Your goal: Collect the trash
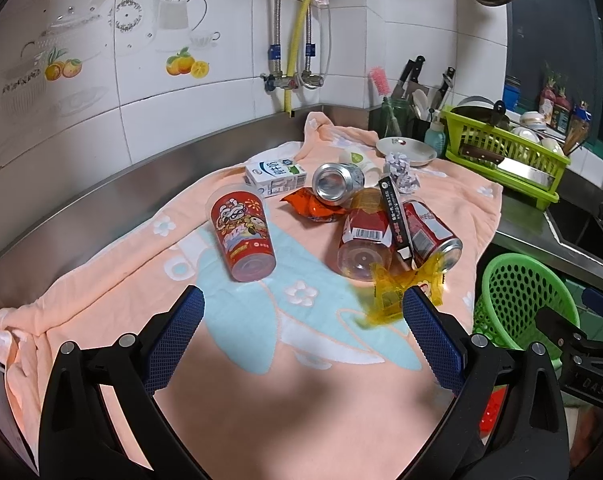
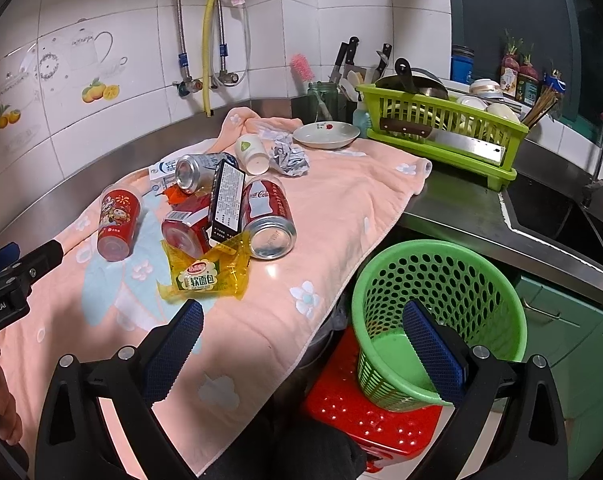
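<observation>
Trash lies on a peach towel (image 1: 261, 360) (image 2: 333, 208): a red printed cup (image 1: 243, 236) (image 2: 117, 220), a silver can (image 1: 335, 182) (image 2: 195, 172), a Coca-Cola can (image 1: 431, 234) (image 2: 267, 220), a red-labelled bottle (image 1: 365, 236) (image 2: 183, 232), a black carton (image 1: 395, 218) (image 2: 225, 200), a yellow wrapper (image 1: 401, 290) (image 2: 209, 272), an orange wrapper (image 1: 313, 206), a milk box (image 1: 275, 176), a paper cup (image 2: 253, 154) and crumpled paper (image 2: 289, 156). My left gripper (image 1: 303, 338) is open above the towel, short of the trash. My right gripper (image 2: 303, 344) is open over the towel's edge, beside the green basket (image 2: 441, 312) (image 1: 517, 292).
A green dish rack (image 2: 441, 132) with a cleaver and bowls stands at the back right, a small plate (image 2: 325, 134) before it. The sink (image 2: 561, 216) is at the right. The basket stands on a red stool (image 2: 365, 420). Pipes and a knife holder line the tiled wall.
</observation>
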A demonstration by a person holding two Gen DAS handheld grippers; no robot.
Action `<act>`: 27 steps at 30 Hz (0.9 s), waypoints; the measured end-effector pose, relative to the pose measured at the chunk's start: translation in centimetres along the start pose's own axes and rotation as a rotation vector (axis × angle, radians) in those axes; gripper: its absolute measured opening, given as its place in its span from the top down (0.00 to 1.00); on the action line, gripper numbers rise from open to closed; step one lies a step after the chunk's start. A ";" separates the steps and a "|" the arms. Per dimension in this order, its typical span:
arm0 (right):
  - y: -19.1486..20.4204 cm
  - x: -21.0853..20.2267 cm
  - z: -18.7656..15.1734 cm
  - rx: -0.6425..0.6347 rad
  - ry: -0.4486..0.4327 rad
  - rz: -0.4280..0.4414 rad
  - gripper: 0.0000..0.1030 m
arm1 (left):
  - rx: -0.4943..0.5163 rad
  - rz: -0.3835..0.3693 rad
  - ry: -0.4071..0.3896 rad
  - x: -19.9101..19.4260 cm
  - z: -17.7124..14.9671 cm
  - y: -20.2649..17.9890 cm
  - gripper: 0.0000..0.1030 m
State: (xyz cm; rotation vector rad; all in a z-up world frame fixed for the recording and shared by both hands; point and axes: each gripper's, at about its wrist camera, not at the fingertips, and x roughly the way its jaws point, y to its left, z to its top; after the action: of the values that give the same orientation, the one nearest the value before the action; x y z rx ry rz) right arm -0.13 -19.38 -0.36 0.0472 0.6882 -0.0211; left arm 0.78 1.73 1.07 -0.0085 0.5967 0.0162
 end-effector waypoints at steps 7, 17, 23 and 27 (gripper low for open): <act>0.0 1.1 0.7 -0.007 0.008 0.023 0.06 | -0.012 0.003 0.009 0.9 0.2 0.7 0.05; 0.4 4.5 3.0 -0.036 0.048 0.092 0.07 | -0.044 -0.010 0.052 2.6 -0.1 2.3 0.11; 0.3 7.4 5.0 -0.046 0.090 0.136 0.13 | -0.046 0.000 0.067 3.6 -0.3 2.7 0.12; 0.1 9.8 6.6 -0.037 0.135 0.179 0.19 | -0.048 0.006 0.073 4.1 -0.3 3.0 0.12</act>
State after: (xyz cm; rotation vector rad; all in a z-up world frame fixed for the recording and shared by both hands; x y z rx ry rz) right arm 11.70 -19.61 -1.49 0.0753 0.8166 0.1676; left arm 3.96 4.76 -1.43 -0.0538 0.6688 0.0358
